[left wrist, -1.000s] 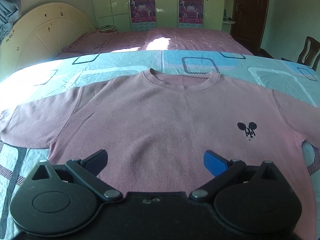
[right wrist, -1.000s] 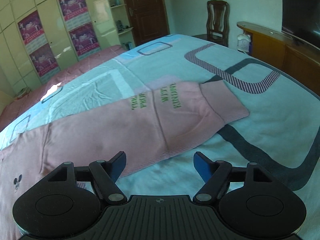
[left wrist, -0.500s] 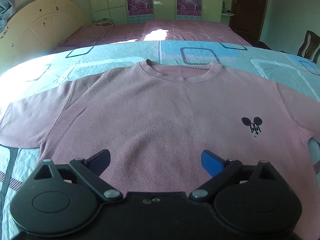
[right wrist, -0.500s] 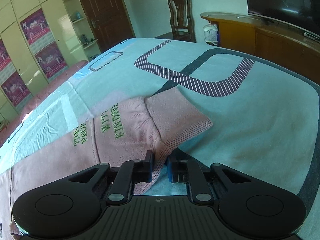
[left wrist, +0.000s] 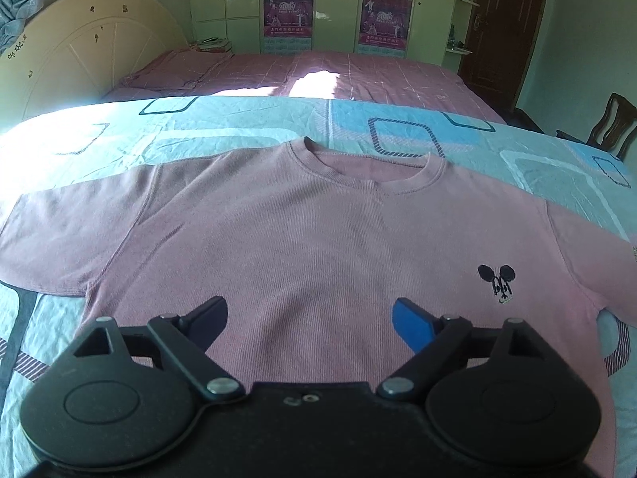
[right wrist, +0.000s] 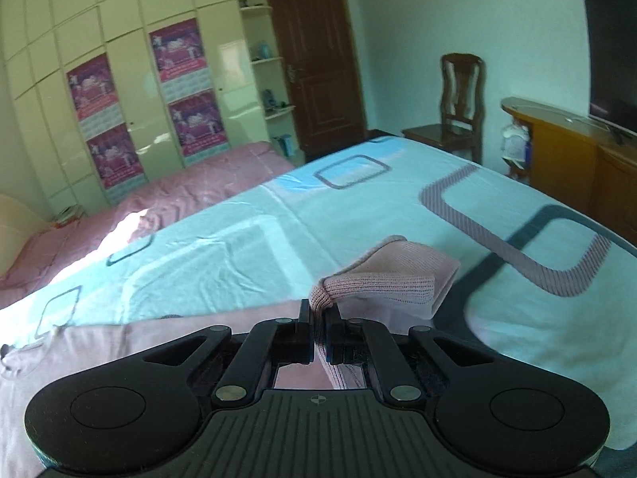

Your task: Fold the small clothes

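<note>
A pink long-sleeved sweater (left wrist: 318, 247) lies flat, front up, on the teal bedspread (left wrist: 239, 131), with a small black mouse logo (left wrist: 495, 279) on its chest. My left gripper (left wrist: 308, 318) is open and empty, hovering over the lower middle of the sweater. In the right wrist view my right gripper (right wrist: 317, 320) is shut on the ribbed cuff (right wrist: 374, 285) of the sweater's sleeve and holds it lifted off the bed. The rest of the sweater (right wrist: 119, 342) lies at lower left.
A pink quilt (left wrist: 318, 75) covers the bed's far side, by a cream headboard (left wrist: 79, 51). A wardrobe with posters (right wrist: 159, 91) and a brown door (right wrist: 314, 59) stand beyond. A wooden chair (right wrist: 462, 95), a TV cabinet (right wrist: 577, 151) and a TV (right wrist: 613, 47) stand at right.
My right gripper closed on the sleeve cuff and has lifted it up off the bed, swinging left. My left gripper stayed open and drifted slightly over the sweater.
</note>
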{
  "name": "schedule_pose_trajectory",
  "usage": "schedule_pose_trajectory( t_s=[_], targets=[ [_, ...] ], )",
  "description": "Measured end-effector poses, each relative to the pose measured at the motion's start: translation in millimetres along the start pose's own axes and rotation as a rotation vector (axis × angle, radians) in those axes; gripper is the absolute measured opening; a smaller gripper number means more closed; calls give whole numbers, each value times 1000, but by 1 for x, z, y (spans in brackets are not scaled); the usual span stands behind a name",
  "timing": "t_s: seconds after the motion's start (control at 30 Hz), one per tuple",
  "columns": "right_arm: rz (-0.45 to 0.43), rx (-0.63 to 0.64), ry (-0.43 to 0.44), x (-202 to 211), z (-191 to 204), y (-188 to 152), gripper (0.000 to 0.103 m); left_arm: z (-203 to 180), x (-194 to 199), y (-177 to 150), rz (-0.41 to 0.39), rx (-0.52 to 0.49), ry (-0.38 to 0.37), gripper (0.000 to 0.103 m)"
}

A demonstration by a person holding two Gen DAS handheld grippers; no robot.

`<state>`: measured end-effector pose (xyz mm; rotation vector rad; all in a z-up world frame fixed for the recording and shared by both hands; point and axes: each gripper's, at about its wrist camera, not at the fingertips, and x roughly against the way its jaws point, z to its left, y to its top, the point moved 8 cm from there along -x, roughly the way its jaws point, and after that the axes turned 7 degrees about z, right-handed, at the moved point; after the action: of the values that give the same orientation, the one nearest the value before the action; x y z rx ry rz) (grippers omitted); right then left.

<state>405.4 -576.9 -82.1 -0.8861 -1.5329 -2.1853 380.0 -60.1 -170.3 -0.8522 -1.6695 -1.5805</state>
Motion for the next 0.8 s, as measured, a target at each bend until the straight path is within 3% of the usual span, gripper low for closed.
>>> schedule_pose_trajectory(
  t_s=[0.23, 0.47, 0.67, 0.7, 0.73, 0.8],
  targets=[
    [29, 156, 233, -8, 138, -18, 4, 27, 9, -2, -48, 17, -13, 89],
    [154, 335, 444, -15, 281, -97, 4, 61, 7, 0, -44, 79, -25, 89],
    [279, 413, 515, -22, 336, -159, 5, 82, 5, 2, -44, 95, -25, 89],
    [293, 416, 520, -20, 340, -164, 11, 83, 4, 1, -41, 92, -35, 89],
    [303, 410, 532, -19, 342, -166, 32, 81, 3, 1, -38, 83, -51, 89],
    [309, 367, 563, -12, 328, -160, 59, 72, -1, 2, -33, 55, -83, 90]
  ],
)
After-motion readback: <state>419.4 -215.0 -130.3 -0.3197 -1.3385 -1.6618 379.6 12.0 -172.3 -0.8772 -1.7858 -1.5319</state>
